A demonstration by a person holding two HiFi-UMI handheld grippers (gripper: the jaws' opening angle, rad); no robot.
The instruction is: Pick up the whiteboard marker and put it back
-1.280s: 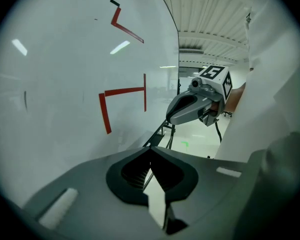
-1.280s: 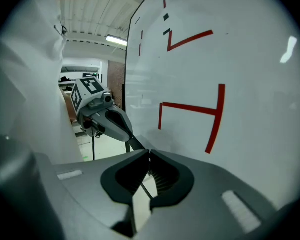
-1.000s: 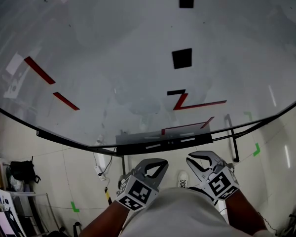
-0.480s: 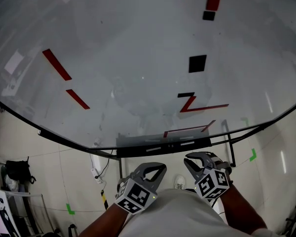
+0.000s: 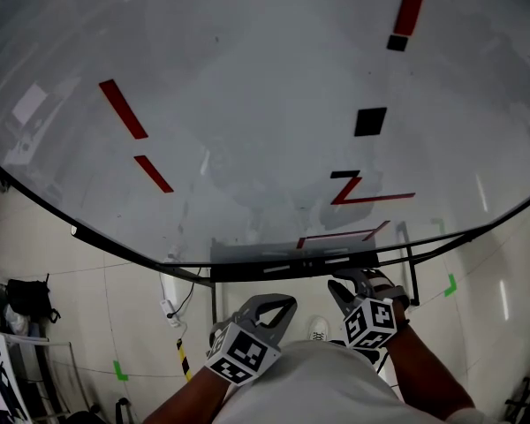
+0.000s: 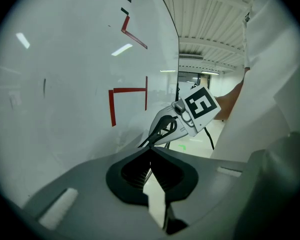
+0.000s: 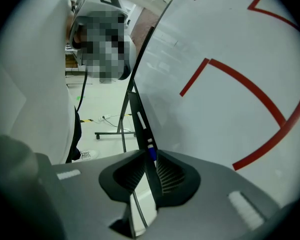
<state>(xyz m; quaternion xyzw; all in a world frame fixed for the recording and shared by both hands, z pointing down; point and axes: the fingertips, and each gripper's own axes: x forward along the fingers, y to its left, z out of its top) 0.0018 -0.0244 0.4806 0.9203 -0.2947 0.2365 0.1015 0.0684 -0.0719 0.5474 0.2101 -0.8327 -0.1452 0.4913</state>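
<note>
While both pairs of fingers sit pressed together, whiteboard marker (image 7: 151, 153) lies lengthwise along tray (image 7: 134, 101), 12 o'clock off right gripper (image 5: 343, 283); left gripper (image 5: 281, 302) farther.

A dark tray (image 5: 234, 275) ran along the lower edge of the whiteboard (image 5: 247, 104), at bottom centre of the head view. In the right gripper view, a white marker (image 7: 140, 121) lay lengthwise on the tray, with a blue-tipped marker (image 7: 151, 153) just below it in the frame.
</note>
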